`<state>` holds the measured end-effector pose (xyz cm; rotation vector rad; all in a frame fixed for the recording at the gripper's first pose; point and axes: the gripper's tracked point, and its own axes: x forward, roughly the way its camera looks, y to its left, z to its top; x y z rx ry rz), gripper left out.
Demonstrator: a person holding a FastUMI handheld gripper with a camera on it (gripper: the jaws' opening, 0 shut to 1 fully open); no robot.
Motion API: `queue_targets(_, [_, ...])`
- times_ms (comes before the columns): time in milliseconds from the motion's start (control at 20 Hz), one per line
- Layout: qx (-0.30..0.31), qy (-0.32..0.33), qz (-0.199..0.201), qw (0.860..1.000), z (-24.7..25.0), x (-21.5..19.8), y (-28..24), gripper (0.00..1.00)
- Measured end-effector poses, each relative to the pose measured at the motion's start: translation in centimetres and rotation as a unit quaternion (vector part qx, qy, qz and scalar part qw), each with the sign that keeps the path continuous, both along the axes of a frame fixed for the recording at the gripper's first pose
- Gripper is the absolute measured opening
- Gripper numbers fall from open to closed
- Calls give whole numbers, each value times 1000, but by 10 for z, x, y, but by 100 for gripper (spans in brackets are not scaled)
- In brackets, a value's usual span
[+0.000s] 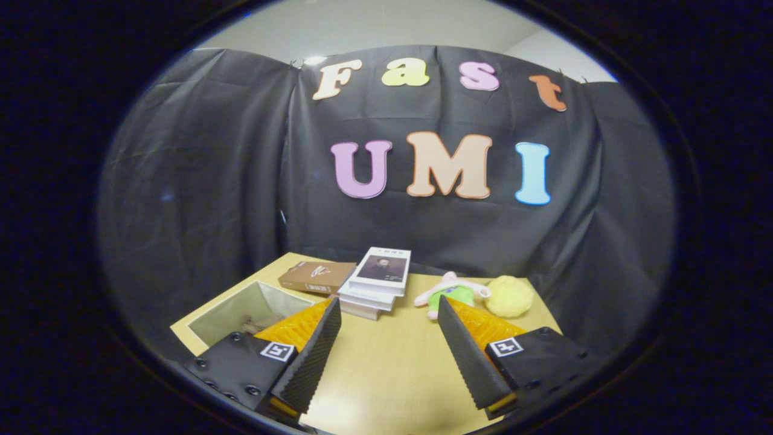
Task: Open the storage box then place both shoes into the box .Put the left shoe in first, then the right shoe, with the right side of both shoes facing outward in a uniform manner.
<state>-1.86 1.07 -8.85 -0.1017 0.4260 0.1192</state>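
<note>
So the tongs (pixel 389 317) are spread wide apart with nothing between them, just bare worktop (pixel 392 362) showing in the gap, and they seem to be held a bit above it. The storage box (pixel 250 311) sits off to the left of the tongs, partly tucked behind the left finger, and it's open at the top so you can see its pale inside walls. There's something small and dark lying down in the bottom of it, right by the finger, but I honestly can't tell whether that's a shoe or not, too much is hidden. Beyond the tongs, roughly ahead and a little left, there's a stack of books (pixel 375 281) with a light cover on top, and a brown book (pixel 317 277) lies flat just beside that stack on its left, behind the box. Ahead of the right finger there's a small plush toy (pixel 450 293) in pink and green, its lower end cut off by the fingertip, and right next to it on the right a fuzzy yellow ball (pixel 510 296), the two nearly touching. Everything sits toward the far end of the worktop, up against the black cloth wall (pixel 199 181).
</note>
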Motion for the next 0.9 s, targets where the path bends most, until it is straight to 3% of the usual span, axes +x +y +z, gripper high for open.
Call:
queue_targets(200, [-25, -66, -43, 997, 19, -4, -43, 100])
queue_targets(450, [-23, -89, -75, 993, 18, -17, -69, 100])
queue_targets(900, [-27, -149, -95, 984, 59, -12, -83, 100])
